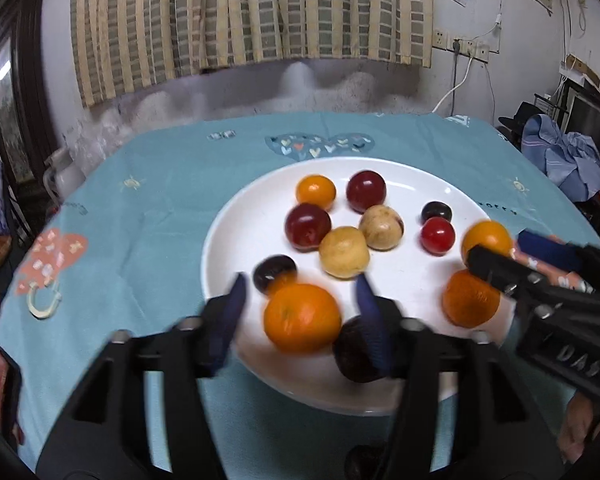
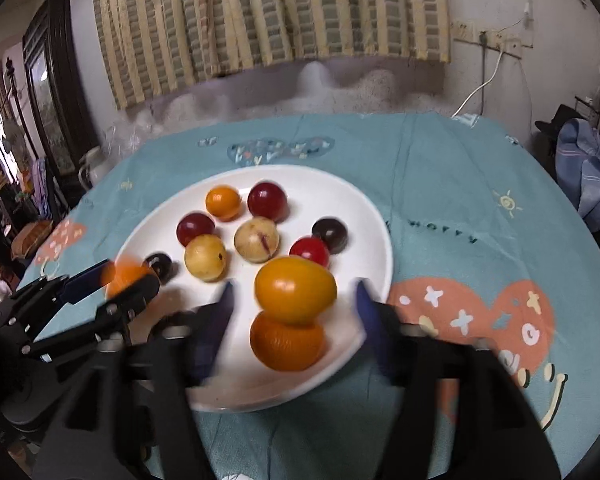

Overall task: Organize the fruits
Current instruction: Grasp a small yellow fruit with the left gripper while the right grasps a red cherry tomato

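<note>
Left wrist view: nearest the lens, the left gripper (image 1: 300, 312) has its blue-padded jaws standing apart, and an orange mandarin (image 1: 302, 317) lies on the plate between them with clear gaps on both sides, so nothing is clamped. A dark plum (image 1: 354, 356) sits just beside the right-hand pad, partly behind it. All of this rests on a white plate (image 1: 228, 240) that stands on a teal tablecloth (image 1: 140, 200). To the right, the right gripper (image 1: 496, 256) reaches in over the plate's edge above a second mandarin (image 1: 470, 300) and an orange-yellow tomato (image 1: 486, 238).

In the right wrist view that gripper (image 2: 294, 304) also has its jaws apart; the tomato (image 2: 295, 290) and the mandarin (image 2: 287, 342) lie between them, one touching the other, with neither pad pressing on either.

Farther in, toward the middle of the plate, sit two pale yellow fruits (image 1: 344, 252), a red cherry tomato (image 1: 437, 235), a small dark fruit (image 1: 274, 272) and another (image 1: 436, 211). Beyond these are two dark red plums (image 1: 308, 226) and a small orange tomato (image 1: 315, 191) near the far rim.

Behind the table hangs a striped curtain (image 1: 252, 12) on a white wall, and a heap of blue cloth (image 1: 564, 156) lies off to the right.
</note>
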Tool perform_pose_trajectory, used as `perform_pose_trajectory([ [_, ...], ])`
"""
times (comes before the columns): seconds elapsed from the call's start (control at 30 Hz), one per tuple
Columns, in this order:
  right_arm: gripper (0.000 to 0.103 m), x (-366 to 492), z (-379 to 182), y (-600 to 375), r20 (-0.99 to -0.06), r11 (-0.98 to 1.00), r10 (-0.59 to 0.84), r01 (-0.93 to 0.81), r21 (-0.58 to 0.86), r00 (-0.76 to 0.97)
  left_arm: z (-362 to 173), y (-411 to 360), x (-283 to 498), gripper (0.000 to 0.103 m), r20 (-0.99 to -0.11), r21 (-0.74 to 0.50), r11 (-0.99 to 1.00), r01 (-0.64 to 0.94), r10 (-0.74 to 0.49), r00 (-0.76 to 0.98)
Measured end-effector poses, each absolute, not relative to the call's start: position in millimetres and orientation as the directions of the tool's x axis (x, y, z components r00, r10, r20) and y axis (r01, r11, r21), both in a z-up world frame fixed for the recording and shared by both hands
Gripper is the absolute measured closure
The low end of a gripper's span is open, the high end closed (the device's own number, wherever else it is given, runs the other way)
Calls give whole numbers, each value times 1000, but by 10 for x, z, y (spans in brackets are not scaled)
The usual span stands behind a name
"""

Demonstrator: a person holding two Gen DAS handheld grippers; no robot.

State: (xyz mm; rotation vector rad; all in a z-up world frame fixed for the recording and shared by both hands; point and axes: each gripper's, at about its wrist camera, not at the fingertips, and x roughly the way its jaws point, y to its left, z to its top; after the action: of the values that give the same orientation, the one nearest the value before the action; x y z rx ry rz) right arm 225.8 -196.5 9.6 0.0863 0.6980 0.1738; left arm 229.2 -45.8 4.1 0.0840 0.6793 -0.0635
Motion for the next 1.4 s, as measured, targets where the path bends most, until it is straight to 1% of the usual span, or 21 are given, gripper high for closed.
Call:
perform_pose_trajectory([
  [0.03, 37, 2215, 143, -1959, -616, 982, 188, -141, 125, 765, 68, -454, 2265, 29, -618, 59, 995, 83, -29, 786],
  [0.1, 37, 2162, 209, -1950, -604, 984, 180, -143, 110, 777, 140, -433, 2208, 29, -609, 46, 994, 96, -48, 792],
  [0.23, 37, 1956, 377, -1983, -593, 979, 204, -160, 125, 779, 298, -307, 2030, 29, -593, 24, 995, 96, -63, 803],
  [0.37, 37, 1662, 474, -2043, -586, 981, 194, -152, 120, 787, 343, -162, 1752, 29, -608, -4, 995, 104, -85, 789],
  [0.53, 37, 1314, 424, -2130, -605, 980, 198, -147, 133, 771, 187, -107, 1165, 29, -650, -15, 986, 167, -137, 747],
  [0.7, 37, 1078, 311, -2261, -614, 973, 224, -136, 187, 757, -18, -208, 670, 29, -677, 47, 972, 231, -139, 723],
  [0.83, 37, 1055, 277, -2235, -620, 971, 233, -146, 189, 749, -141, -282, 535, 29, -706, 45, 959, 280, -168, 688],
  [0.9, 37, 1042, 274, -2208, -619, 970, 238, -155, 186, 748, -188, -315, 540, 29, -716, 61, 956, 286, -157, 680],
  [1.03, 37, 1045, 253, -2160, -626, 970, 240, -163, 179, 742, -275, -353, 594, 29, -743, 44, 950, 309, -176, 645],
  [1.07, 37, 1051, 249, -2165, -628, 970, 241, -164, 178, 740, -287, -364, 603, 30, -747, 40, 948, 315, -181, 639],
  [1.13, 37, 1060, 239, -2153, -631, 970, 242, -168, 176, 737, -321, -379, 614, 36, -755, 27, 944, 328, -197, 626],
  [1.2, 37, 1056, 237, -2137, -631, 970, 243, -172, 173, 736, -356, -388, 630, 49, -769, 10, 940, 341, -211, 604],
  [1.23, 37, 1052, 237, -2129, -631, 970, 244, -175, 171, 737, -380, -387, 644, 53, -777, -1, 939, 344, -217, 591],
  [1.27, 37, 1043, 236, -2121, -630, 970, 244, -177, 169, 737, -391, -392, 655, 60, -781, -4, 939, 344, -218, 585],
  [1.3, 37, 1038, 232, -2115, -630, 970, 245, -179, 167, 737, -406, -388, 667, 64, -785, -11, 939, 344, -221, 578],
  [1.4, 37, 1032, 218, -2071, -634, 968, 249, -191, 160, 732, -422, -374, 692, 64, -790, -26, 940, 340, -228, 570],
])
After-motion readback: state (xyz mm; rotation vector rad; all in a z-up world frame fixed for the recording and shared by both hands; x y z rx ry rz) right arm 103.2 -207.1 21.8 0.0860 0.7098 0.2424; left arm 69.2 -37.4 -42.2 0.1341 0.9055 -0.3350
